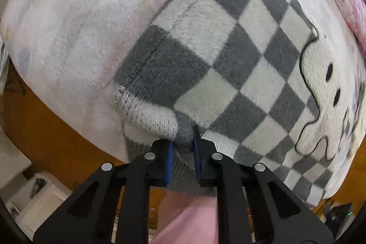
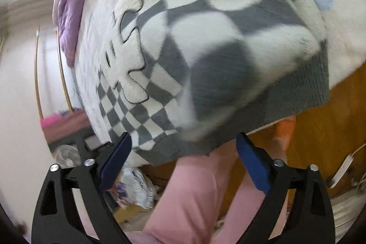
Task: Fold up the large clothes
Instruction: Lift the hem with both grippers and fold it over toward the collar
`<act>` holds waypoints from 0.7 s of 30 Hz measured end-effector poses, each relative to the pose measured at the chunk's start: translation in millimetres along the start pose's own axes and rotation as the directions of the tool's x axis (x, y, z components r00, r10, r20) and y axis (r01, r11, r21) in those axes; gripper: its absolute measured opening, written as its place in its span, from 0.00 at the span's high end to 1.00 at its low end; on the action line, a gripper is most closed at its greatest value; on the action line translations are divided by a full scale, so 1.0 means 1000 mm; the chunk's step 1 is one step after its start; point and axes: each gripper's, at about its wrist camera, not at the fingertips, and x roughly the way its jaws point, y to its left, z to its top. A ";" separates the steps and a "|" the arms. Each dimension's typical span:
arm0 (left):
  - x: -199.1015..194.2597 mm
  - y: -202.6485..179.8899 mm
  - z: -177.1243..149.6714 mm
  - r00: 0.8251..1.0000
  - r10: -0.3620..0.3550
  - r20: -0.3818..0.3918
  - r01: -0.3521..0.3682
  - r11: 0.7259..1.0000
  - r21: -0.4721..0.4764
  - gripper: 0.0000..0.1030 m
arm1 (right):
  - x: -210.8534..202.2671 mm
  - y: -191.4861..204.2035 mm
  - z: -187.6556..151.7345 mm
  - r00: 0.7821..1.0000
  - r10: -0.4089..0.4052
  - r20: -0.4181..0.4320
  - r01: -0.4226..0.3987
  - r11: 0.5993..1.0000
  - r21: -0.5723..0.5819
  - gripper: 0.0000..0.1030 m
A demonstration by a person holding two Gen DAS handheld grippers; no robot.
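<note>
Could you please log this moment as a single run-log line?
left gripper: jaws pinching checkered sweater hem | right gripper: jaws wide open at hem, nothing gripped | sweater lying on white blanket

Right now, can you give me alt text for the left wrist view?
The left gripper pinches the ribbed hem of a fluffy grey-and-white checkered sweater, jaws nearly shut on the knit. The sweater lies on a white fleece blanket.

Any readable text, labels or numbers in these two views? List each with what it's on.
None readable.
Sweater: checkered knit with a cartoon figure, no lettering.
White tag at the right edge of the right wrist view: too small and blurred to read.
Blanket: faint coloured blotches, no words.
</note>
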 end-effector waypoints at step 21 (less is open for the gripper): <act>-0.014 -0.038 -0.063 0.968 0.248 0.040 -0.247 0.913 0.325 0.45 | 0.017 -0.036 0.044 0.883 -0.462 -0.081 0.469 0.867 0.166 0.18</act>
